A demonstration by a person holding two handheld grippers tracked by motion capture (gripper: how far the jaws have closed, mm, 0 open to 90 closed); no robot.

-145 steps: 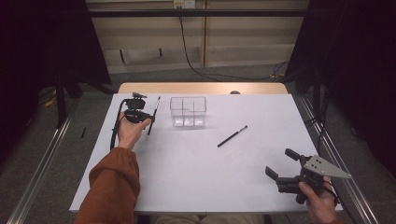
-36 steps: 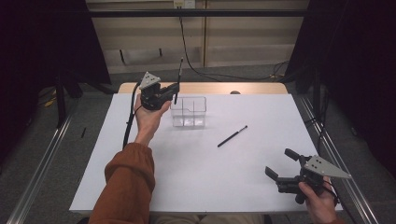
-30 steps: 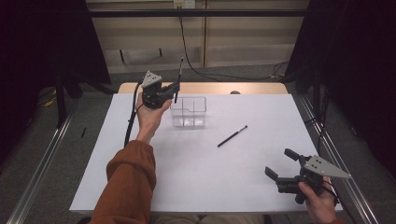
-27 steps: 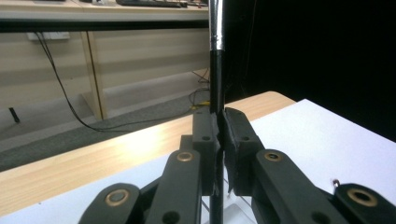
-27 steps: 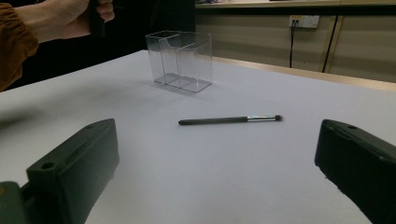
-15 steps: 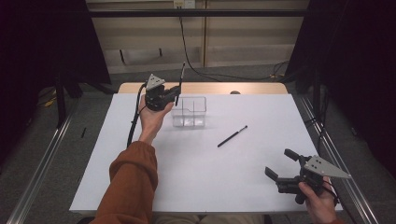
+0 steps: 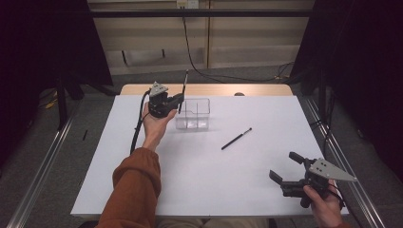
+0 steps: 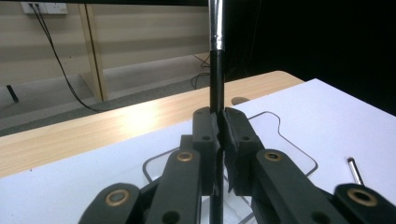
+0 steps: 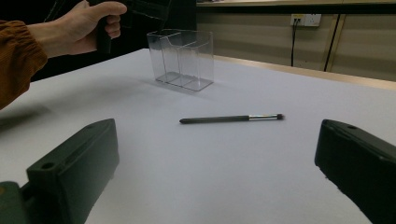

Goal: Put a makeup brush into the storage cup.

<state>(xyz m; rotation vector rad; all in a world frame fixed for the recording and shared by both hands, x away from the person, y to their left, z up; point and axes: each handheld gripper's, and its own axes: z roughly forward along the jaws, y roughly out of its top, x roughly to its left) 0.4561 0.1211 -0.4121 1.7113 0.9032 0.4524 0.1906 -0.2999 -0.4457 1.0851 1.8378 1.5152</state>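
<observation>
Two thin black brushes in play, both logged relative to the clear organizer (image 7: 192, 114), a see-through box with compartments standing toward the far side of the white table (image 7: 199, 190).

Brush 1, the held brush (image 7: 182, 92): clamped in the left tool (image 7: 177, 100), jaws closed tight on the black handle. In the left gripper view the left tool (image 8: 219, 140) pinches the held brush (image 8: 215, 88) upright, silver ferrule above the jaws, handle running down between them. From the high view the brush stands nearly vertical, tilted slightly, at the organizer's left edge and above its rim. Lower end sits by the leftmost compartment; whether it is inside the wall or just in front of it cannot be told. The hand in an orange sleeve (image 7: 138, 185) holds this tool just left of the organizer.

Brush 2, the loose brush (image 7: 236, 138): flat on the table, right of the organizer and nearer the person, clearly apart from it, lying at a slant. The right gripper view shows the loose brush (image 9: 231, 118) lengthwise, silver ferrule toward its right end, with the organizer (image 9: 182, 58) beyond it.

Right tool (image 7: 283, 173): jaws spread wide, nothing between them, well apart from the organizer at the near right corner of the table, pointing toward the loose brush.
</observation>
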